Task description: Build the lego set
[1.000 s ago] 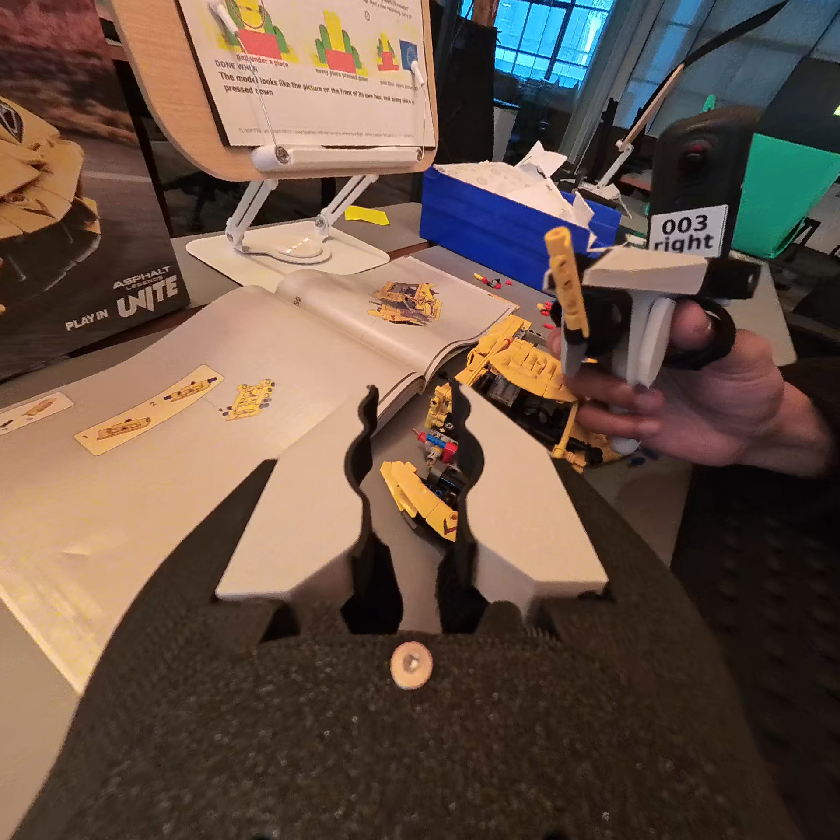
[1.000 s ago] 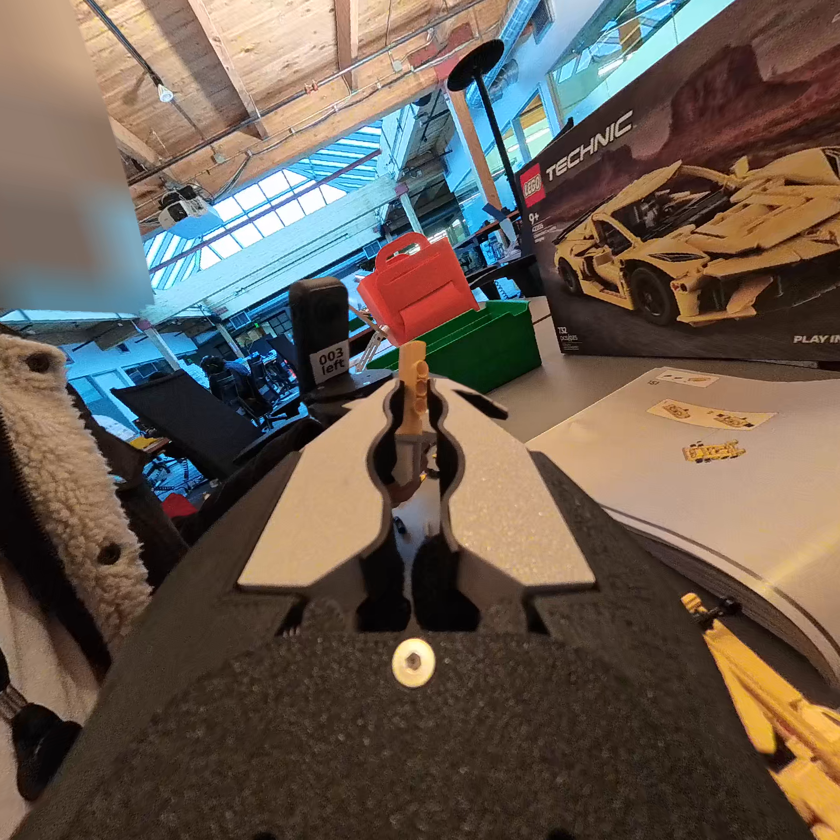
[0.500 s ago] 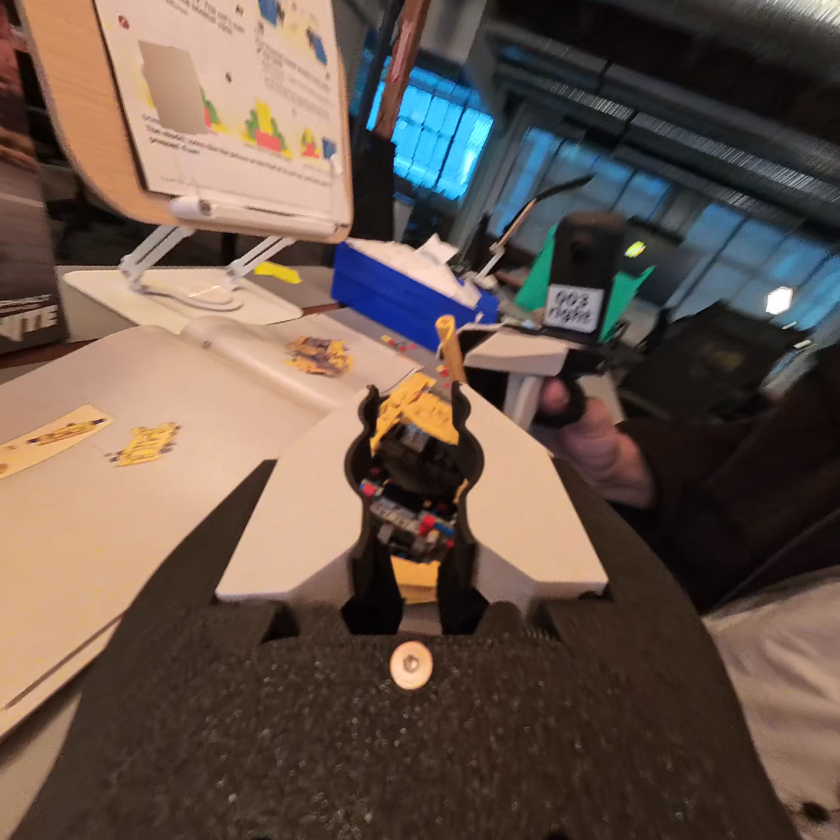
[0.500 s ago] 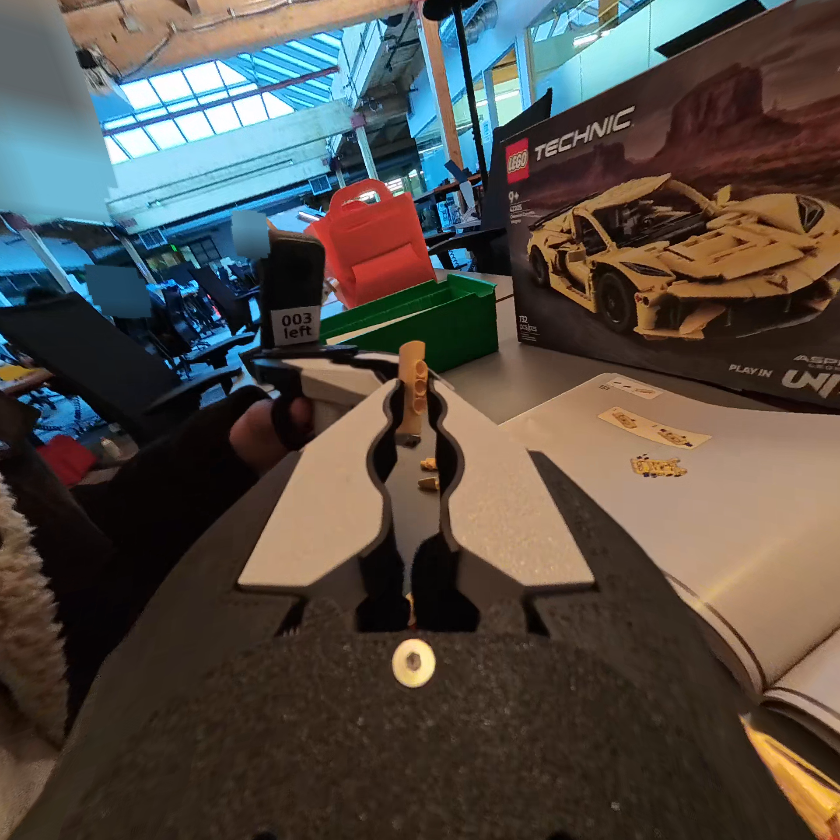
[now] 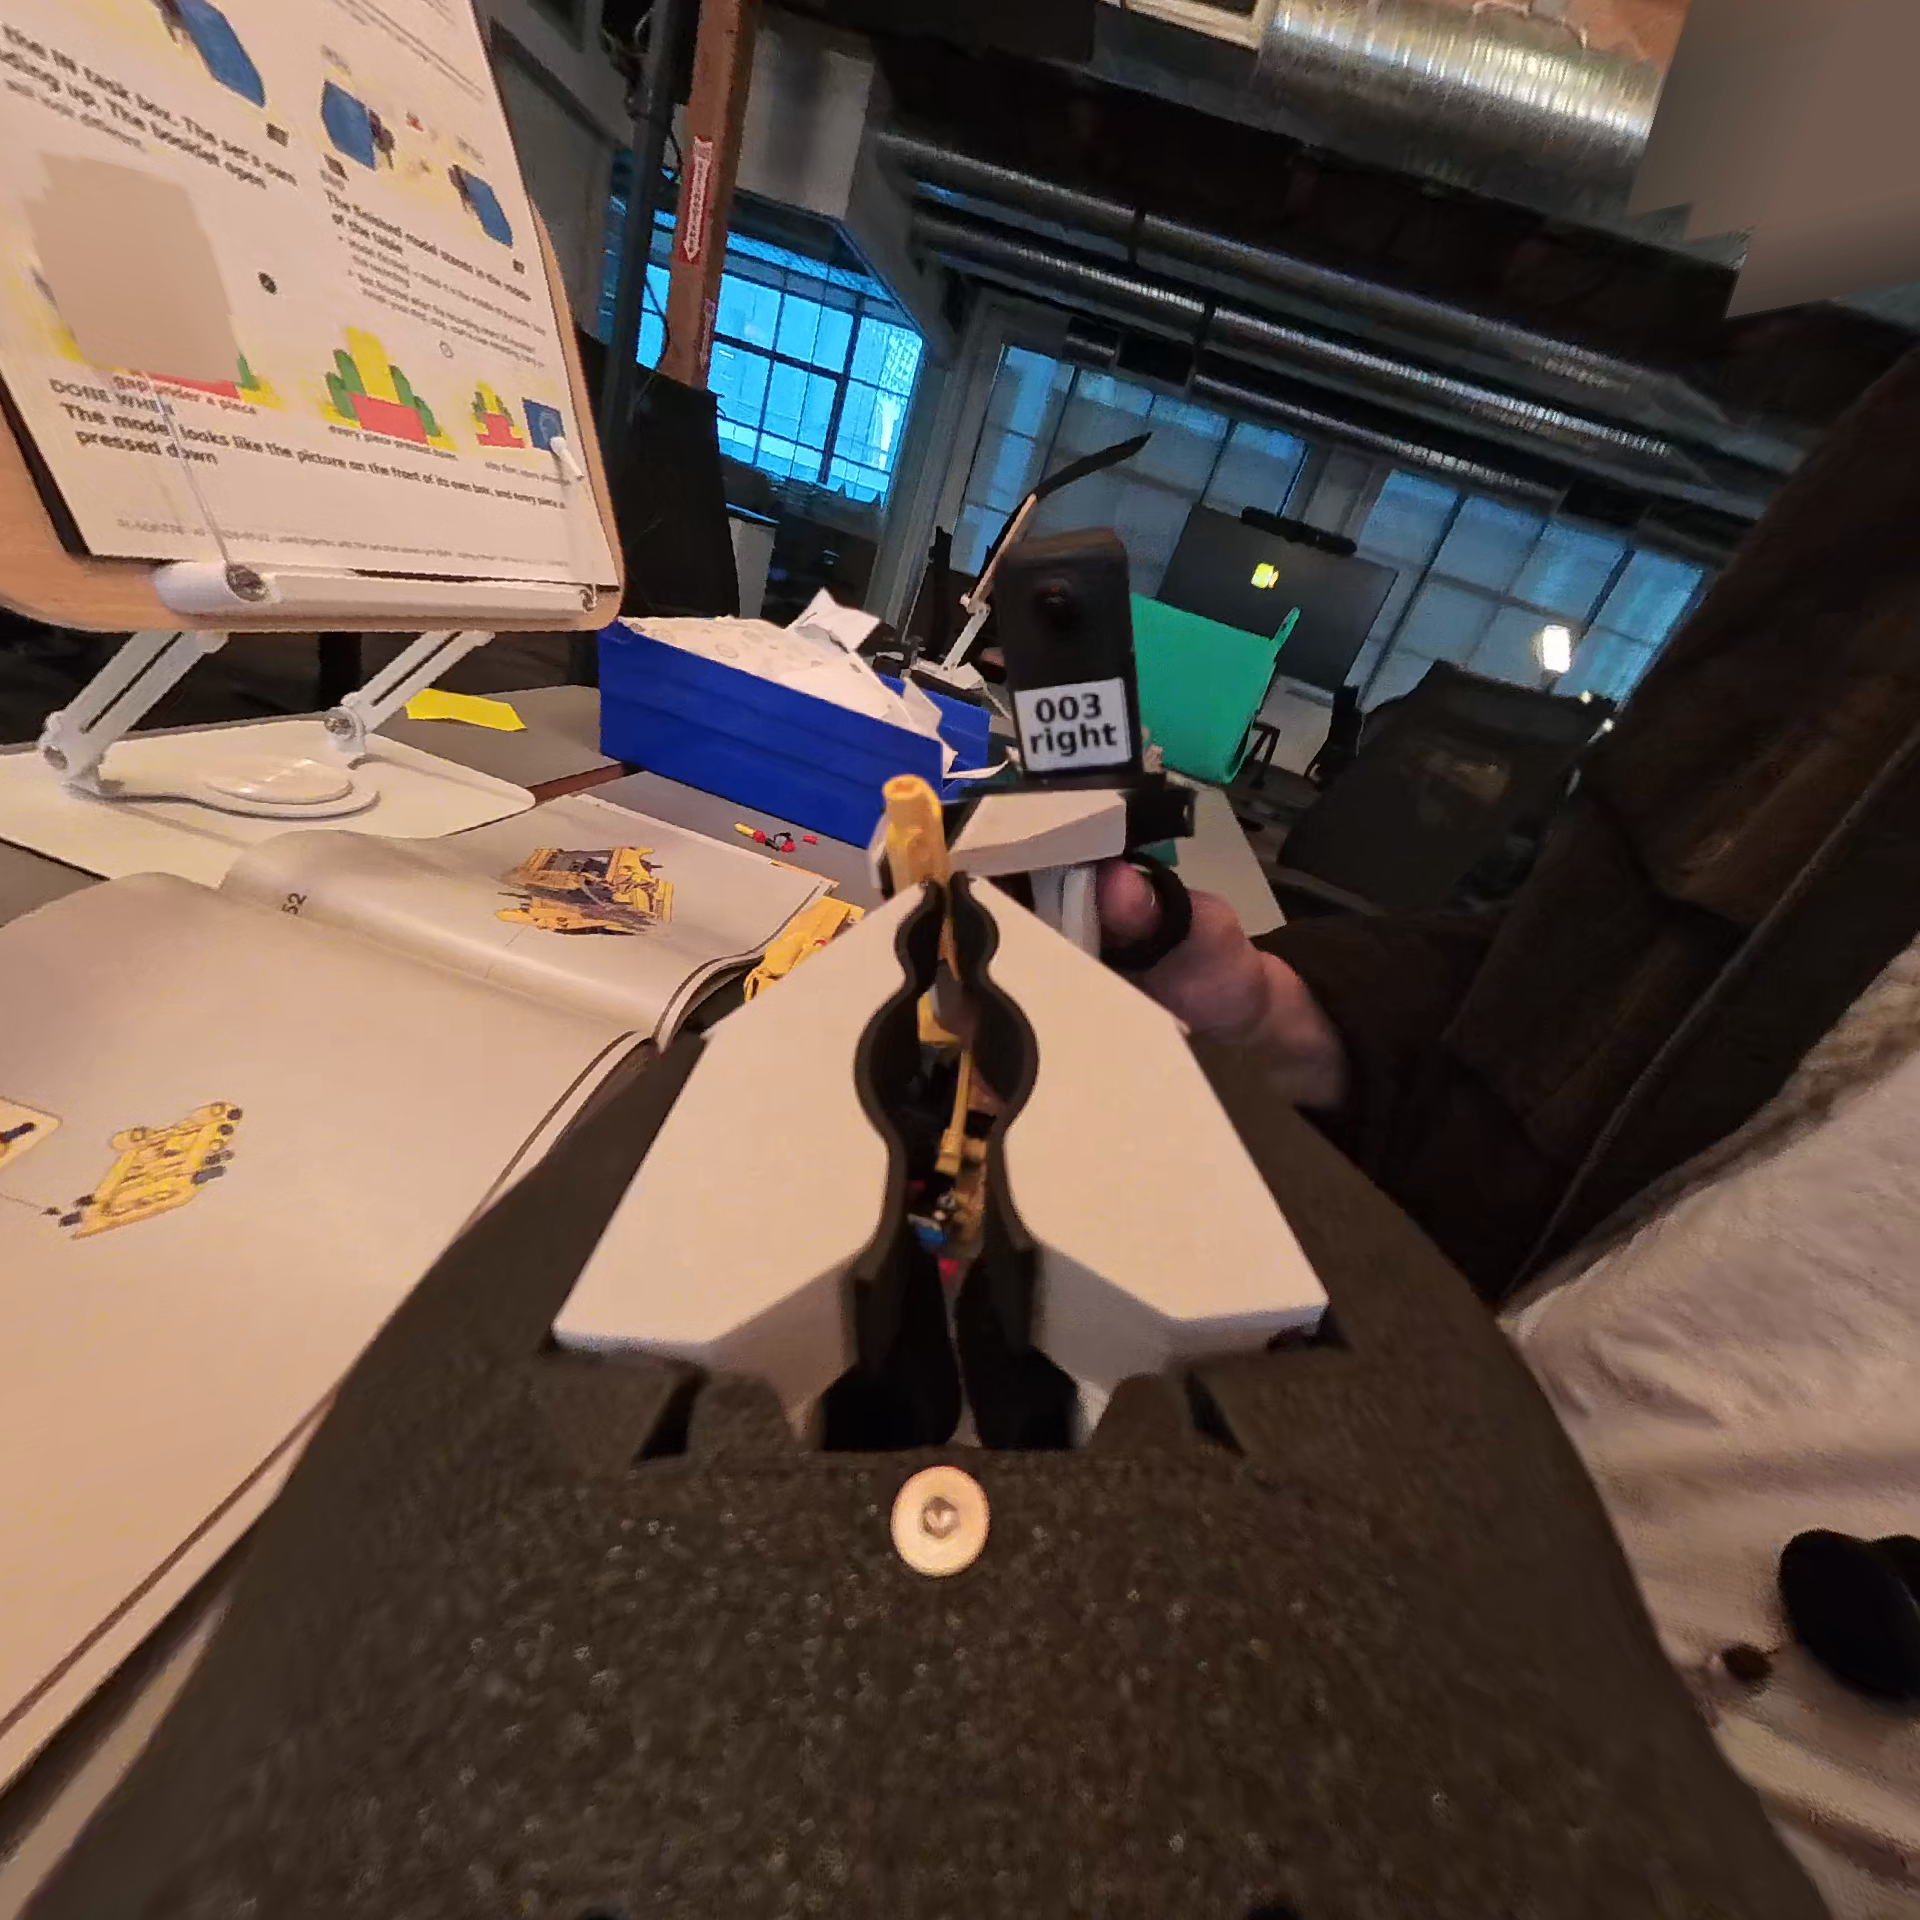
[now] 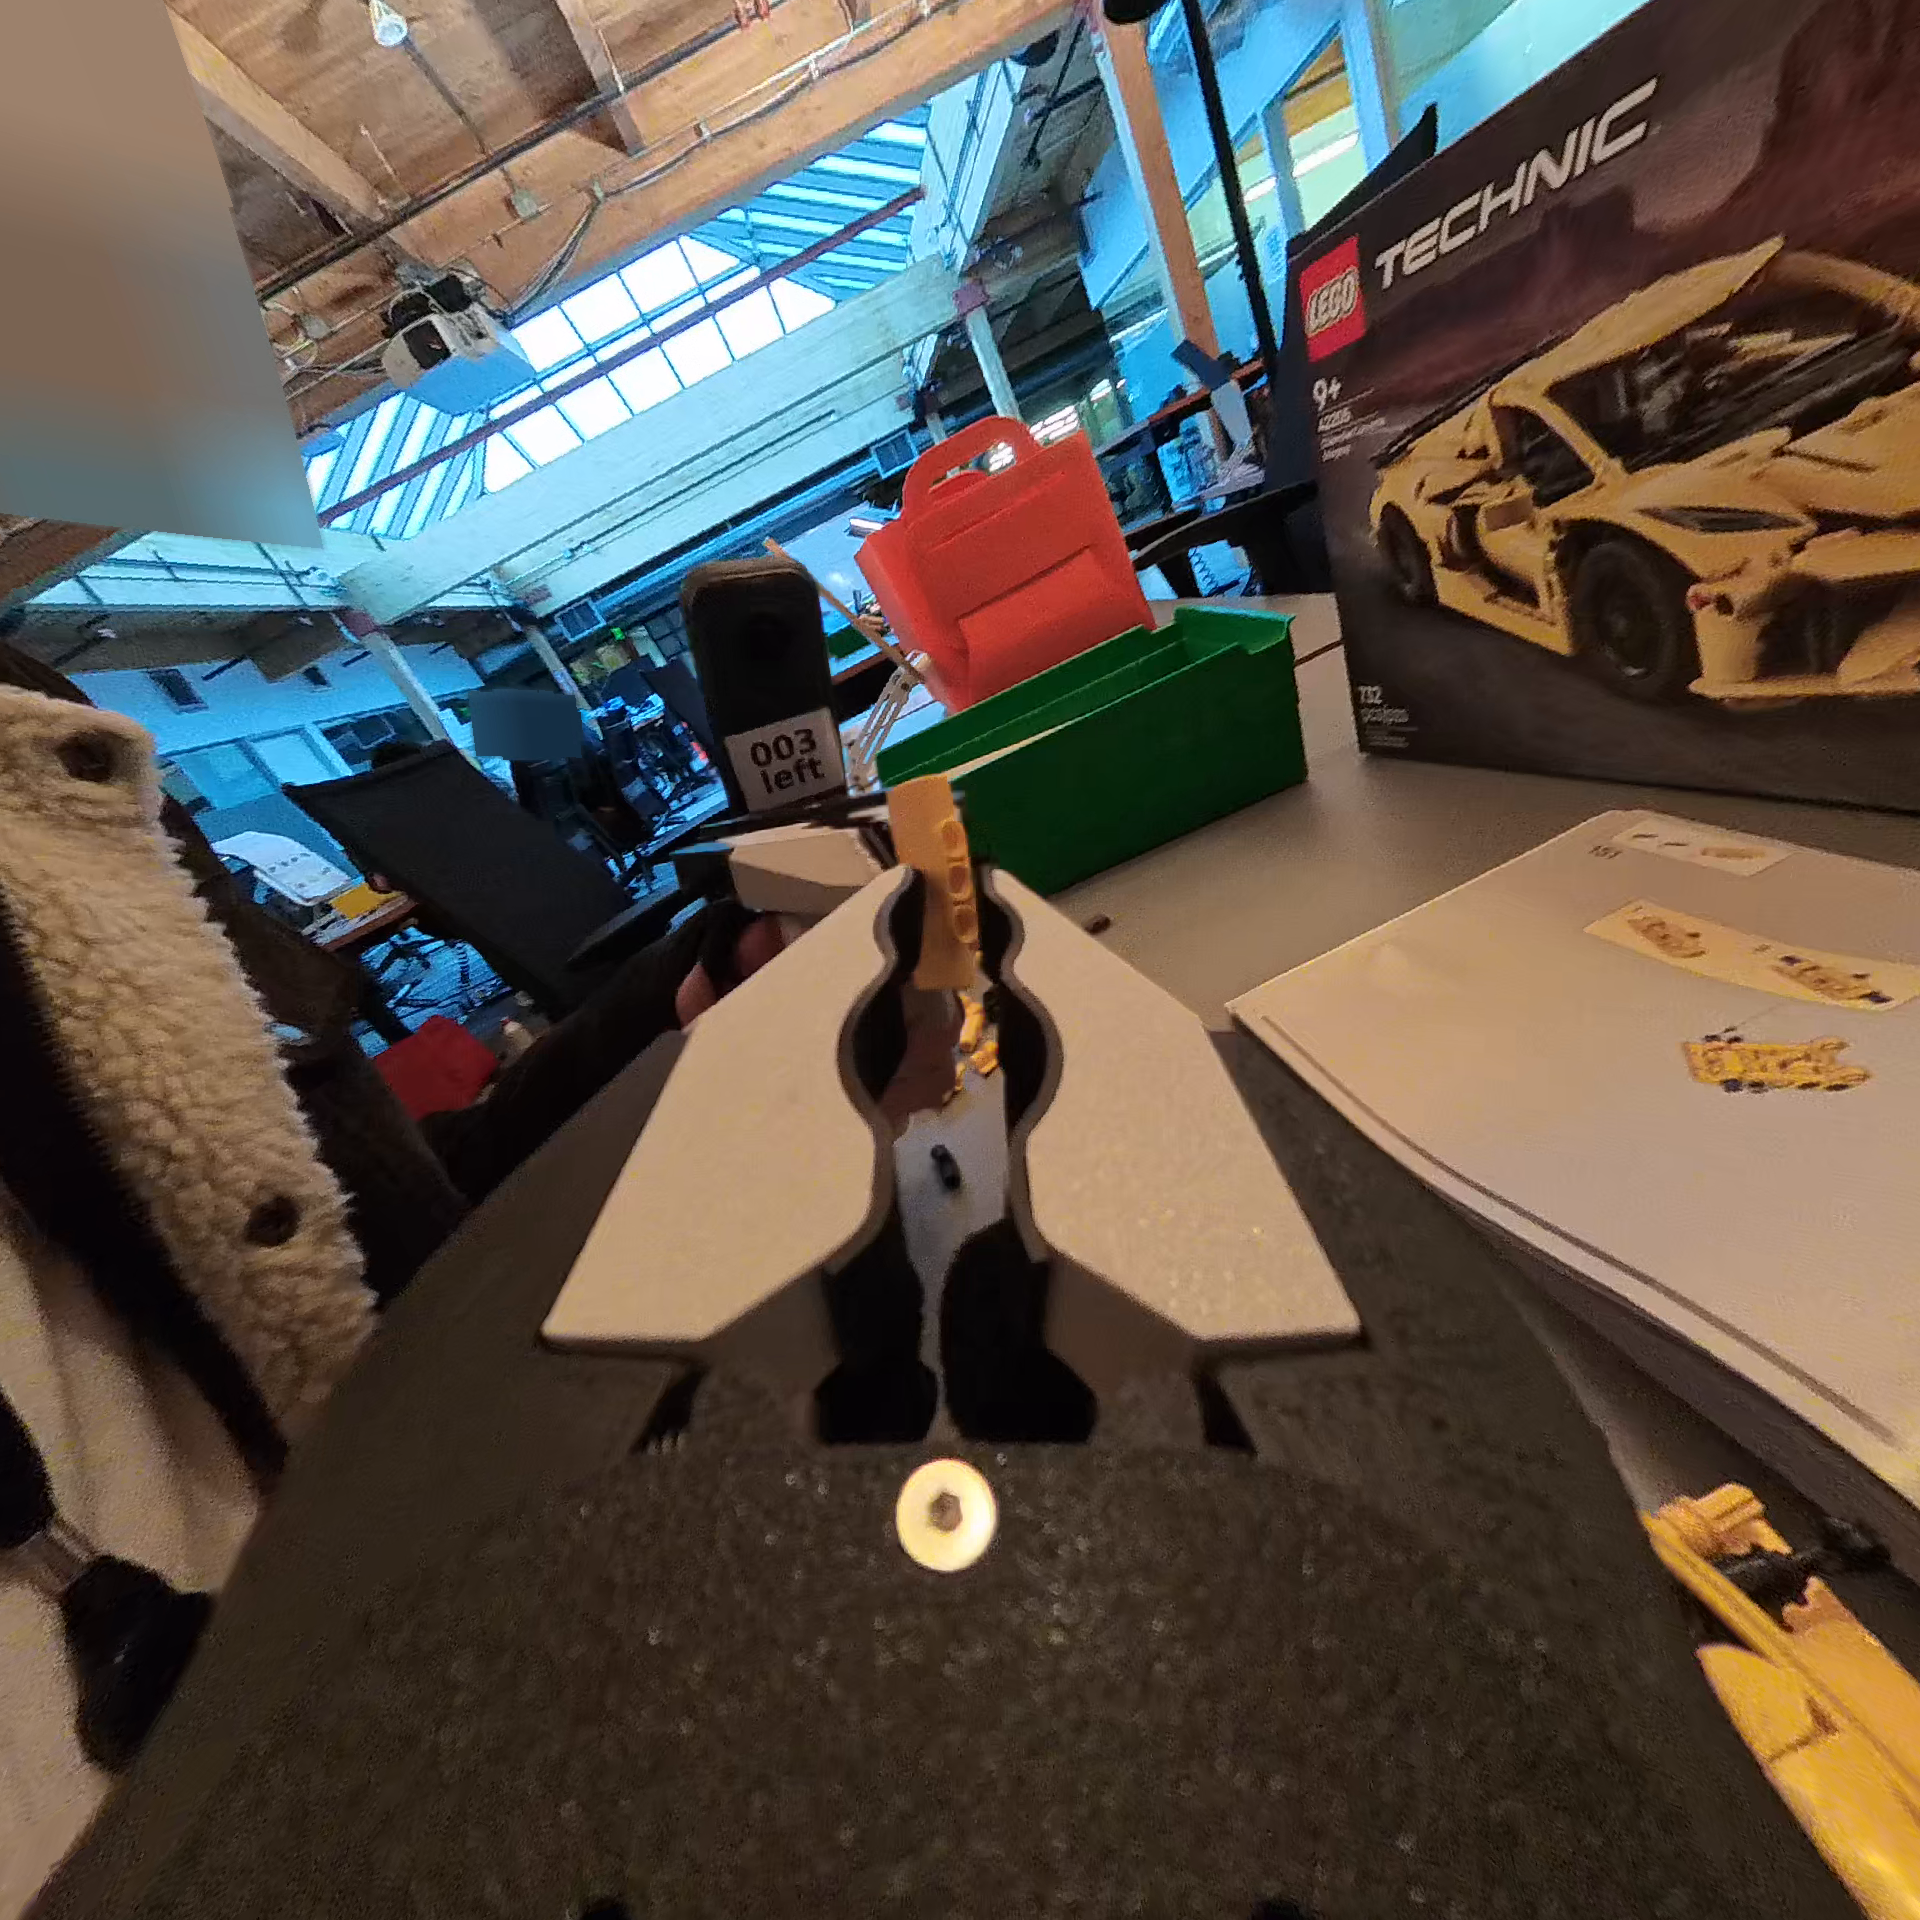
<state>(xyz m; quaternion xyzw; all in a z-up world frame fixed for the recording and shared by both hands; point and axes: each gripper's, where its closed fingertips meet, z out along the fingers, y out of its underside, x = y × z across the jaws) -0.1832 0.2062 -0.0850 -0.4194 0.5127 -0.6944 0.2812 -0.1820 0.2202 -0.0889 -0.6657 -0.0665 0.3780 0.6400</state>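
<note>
The left gripper (image 5: 943,904) has its fingers together around one end of a yellow beam (image 6: 940,883); the right gripper (image 6: 945,914) clamps the other. The half-built car (image 6: 1808,1683) lies on the counter (image 6: 1351,842) beside the open booklet (image 5: 312,1039). If both pull unevenly, the beam could twist loose and drop. The blue bin (image 5: 769,727) holds crumpled paper; the green bin's (image 6: 1122,748) contents are hidden.

The grey table (image 6: 1382,831) carries an open instruction booklet (image 6: 1621,1091) at three o'clock, a green bin (image 6: 1122,748) (twelve o'clock).
</note>
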